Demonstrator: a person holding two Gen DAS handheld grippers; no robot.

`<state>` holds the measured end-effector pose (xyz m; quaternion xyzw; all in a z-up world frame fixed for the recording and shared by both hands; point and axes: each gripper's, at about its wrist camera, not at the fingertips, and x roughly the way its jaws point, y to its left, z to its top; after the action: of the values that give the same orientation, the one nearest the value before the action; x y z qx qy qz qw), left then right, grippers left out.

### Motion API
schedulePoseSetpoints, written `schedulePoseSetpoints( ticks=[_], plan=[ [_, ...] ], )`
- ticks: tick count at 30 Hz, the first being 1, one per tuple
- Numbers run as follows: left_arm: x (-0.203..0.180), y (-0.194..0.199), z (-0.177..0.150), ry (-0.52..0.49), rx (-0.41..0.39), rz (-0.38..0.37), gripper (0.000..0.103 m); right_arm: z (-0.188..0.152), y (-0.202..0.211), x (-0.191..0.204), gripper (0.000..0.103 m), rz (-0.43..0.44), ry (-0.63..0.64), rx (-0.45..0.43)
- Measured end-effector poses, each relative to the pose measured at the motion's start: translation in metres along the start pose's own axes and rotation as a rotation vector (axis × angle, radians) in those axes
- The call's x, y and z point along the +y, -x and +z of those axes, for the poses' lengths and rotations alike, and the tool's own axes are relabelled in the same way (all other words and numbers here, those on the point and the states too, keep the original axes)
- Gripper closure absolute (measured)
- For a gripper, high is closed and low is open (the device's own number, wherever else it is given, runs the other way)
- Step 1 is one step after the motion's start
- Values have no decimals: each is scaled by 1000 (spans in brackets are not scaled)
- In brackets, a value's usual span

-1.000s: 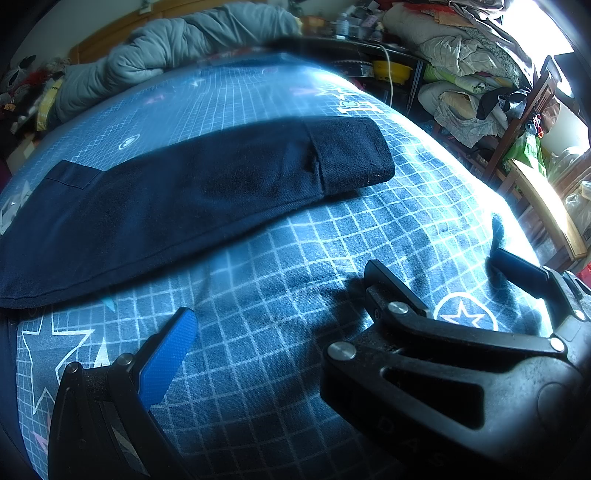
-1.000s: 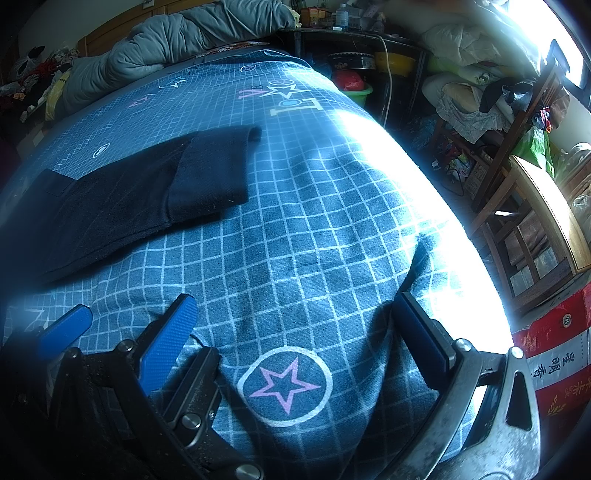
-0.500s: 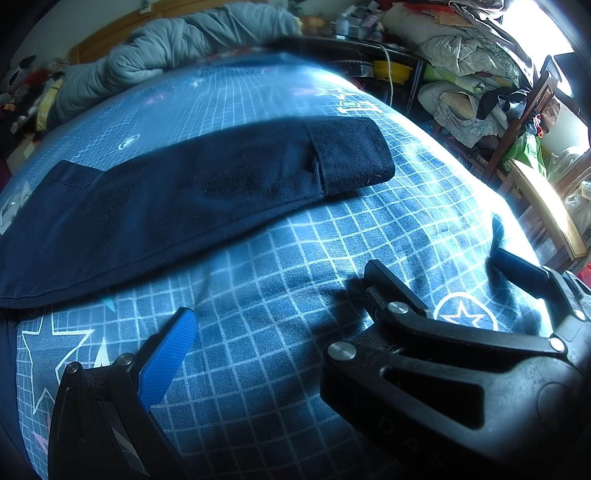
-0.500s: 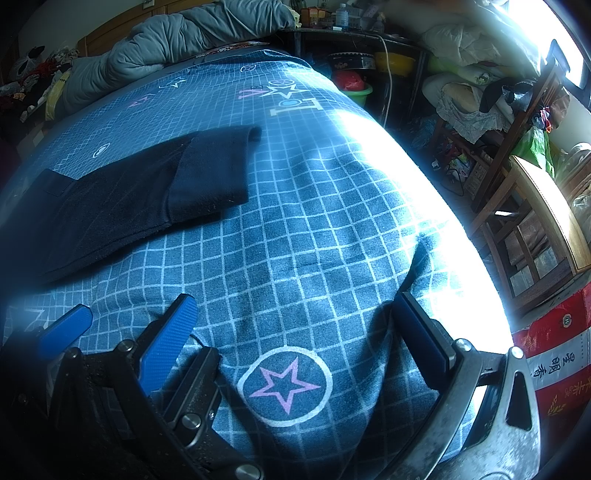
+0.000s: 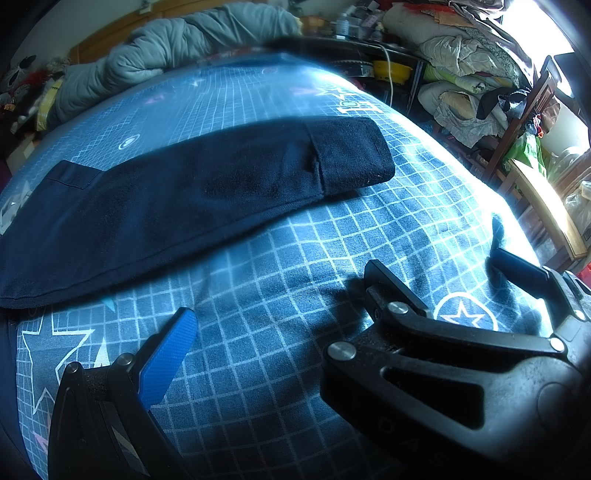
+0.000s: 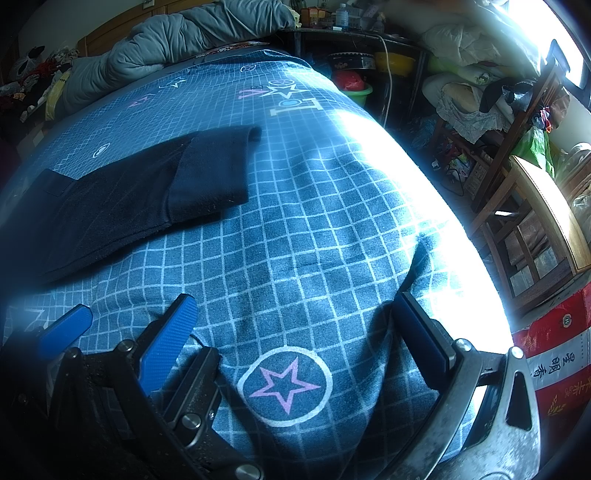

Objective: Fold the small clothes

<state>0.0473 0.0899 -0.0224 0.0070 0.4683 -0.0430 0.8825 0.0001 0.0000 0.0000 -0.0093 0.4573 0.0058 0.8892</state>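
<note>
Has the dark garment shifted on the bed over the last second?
No. The dark garment keeps the same place against the circled eye mark on the grid sheet in the left wrist view; neither open gripper touches it.

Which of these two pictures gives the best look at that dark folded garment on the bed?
The left wrist view: the dark garment fills the middle, cuff seam clear. The right wrist view shows it off to the side, smaller and dimmer.

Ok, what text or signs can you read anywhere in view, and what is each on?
"皇明香": black characters on the white band of the red sack beside the bed; my best reading.
"L", "O", "V": large printed letters on the checked bedsheet, next to a star; the rest of the word is unclear.
Small yellow print on the red sack: too small to read.
Labels on the bottle on the desk: too small to read.
</note>
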Motion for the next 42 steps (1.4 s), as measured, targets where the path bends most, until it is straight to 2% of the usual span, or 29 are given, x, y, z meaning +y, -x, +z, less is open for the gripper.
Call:
schedulePoseSetpoints(
  ticks=[32,38,41,42],
  plan=[
    [-1,-1,0,1,-4,2,0,0,-1,-1,0,3,-1,-2],
    [0,-2,0,3,1,4,0,6,-8,-6,0,28,5,-3],
    [-1,-2,5,-24,10,-11,0,6,-5,-9,0,39,-5,-22],
    [-1,-2,7,-47,29,-37,0,4,-2,-10,0,52,-16,-32]
  ],
)
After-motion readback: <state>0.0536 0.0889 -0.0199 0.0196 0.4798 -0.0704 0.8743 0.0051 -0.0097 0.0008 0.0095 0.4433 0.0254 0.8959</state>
